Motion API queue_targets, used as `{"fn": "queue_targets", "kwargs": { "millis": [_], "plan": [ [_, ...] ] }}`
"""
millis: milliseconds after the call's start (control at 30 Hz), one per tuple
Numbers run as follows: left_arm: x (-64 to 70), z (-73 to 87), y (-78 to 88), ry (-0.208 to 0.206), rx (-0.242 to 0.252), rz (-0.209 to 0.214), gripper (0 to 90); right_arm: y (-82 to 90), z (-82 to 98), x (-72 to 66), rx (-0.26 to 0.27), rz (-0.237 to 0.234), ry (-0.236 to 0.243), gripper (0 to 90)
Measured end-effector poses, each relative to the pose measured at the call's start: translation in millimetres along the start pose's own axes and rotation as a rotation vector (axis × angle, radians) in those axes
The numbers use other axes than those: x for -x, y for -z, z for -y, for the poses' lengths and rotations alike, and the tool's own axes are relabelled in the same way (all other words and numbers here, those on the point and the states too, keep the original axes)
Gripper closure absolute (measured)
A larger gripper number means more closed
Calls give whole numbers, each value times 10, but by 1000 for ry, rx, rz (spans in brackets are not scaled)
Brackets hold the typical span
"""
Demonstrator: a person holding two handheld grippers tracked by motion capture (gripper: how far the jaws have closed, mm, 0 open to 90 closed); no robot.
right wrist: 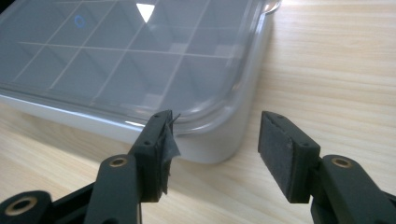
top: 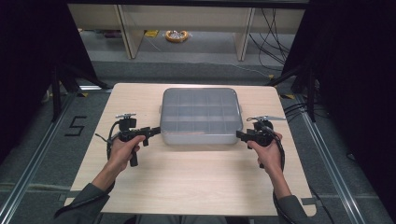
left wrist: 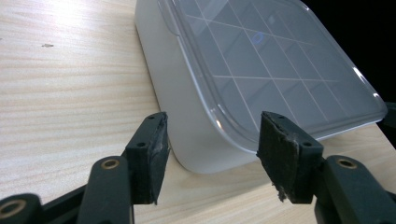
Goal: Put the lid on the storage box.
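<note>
High view is showing the pale wooden table (top: 187,186) carrying a flat grey plastic compartment box with a clear lid (top: 201,115), which is lying near the table's middle with its long axis running side to side, so that one short end is facing each hand. The left gripper (top: 154,131) is sitting just beside the box's near left corner and the right gripper (top: 240,135) just beside its near right corner, both about equally close, so neither hand is having the advantage. In the left gripper view the jaws are standing apart with the rounded corner of the box (left wrist: 205,154) showing between them, the pads not pressing on it. In the right gripper view the jaws are likewise gaping around the other corner (right wrist: 219,144) (the pad on the picture's left is looking frayed), with nothing being squeezed. Judging from this, the coming move is turning on both grippers closing inward along that long axis.
</note>
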State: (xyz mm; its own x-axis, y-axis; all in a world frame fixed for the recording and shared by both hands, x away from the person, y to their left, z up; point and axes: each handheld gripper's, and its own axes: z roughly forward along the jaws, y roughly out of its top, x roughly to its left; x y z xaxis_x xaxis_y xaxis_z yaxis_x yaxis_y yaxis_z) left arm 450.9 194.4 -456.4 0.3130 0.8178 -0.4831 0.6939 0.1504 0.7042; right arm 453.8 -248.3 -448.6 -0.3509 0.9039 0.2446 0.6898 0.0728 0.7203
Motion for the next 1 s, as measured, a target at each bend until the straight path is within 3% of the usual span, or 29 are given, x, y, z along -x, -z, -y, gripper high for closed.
{"fn": "queue_targets", "kwargs": {
  "millis": [67, 100, 133, 167, 267, 300, 467, 667, 833, 900, 1000],
  "plan": [
    [-6, 19, 9, 1, 0, 1, 424, -18, 11, -56, -18, -4, -26, 472],
    [-10, 33, 18, 2, -2, 2, 424, -28, 17, -59, -18, 2, -13, 464],
    [-13, 57, 34, 2, -3, 3, 424, -14, 22, -88, -42, 1, -59, 455],
    [-19, 75, 47, -2, -4, 8, 423, -14, 31, -36, -19, -7, -8, 446],
    [-34, 196, 135, -4, -3, 15, 418, 66, 85, -36, -19, -18, -28, 427],
    [-39, 253, 171, -9, -10, 13, 410, 130, 166, -42, -20, -39, -17, 410],
    [-53, 621, 374, -37, -44, 6, 387, 271, 396, -80, -41, -53, 5, 361],
    [8, 997, 622, -134, -74, -30, 356, 446, 684, -144, -40, -40, 21, 323],
    [41, 1184, 778, -207, -92, -55, 339, 572, 927, -220, -52, -57, 25, 307],
    [48, 1230, 832, -212, -95, -59, 331, 605, 1019, -249, -61, -57, 32, 300],
    [88, 1312, 918, -268, -102, -91, 316, 653, 1136, -288, -73, -58, 40, 289]
  ]
}}
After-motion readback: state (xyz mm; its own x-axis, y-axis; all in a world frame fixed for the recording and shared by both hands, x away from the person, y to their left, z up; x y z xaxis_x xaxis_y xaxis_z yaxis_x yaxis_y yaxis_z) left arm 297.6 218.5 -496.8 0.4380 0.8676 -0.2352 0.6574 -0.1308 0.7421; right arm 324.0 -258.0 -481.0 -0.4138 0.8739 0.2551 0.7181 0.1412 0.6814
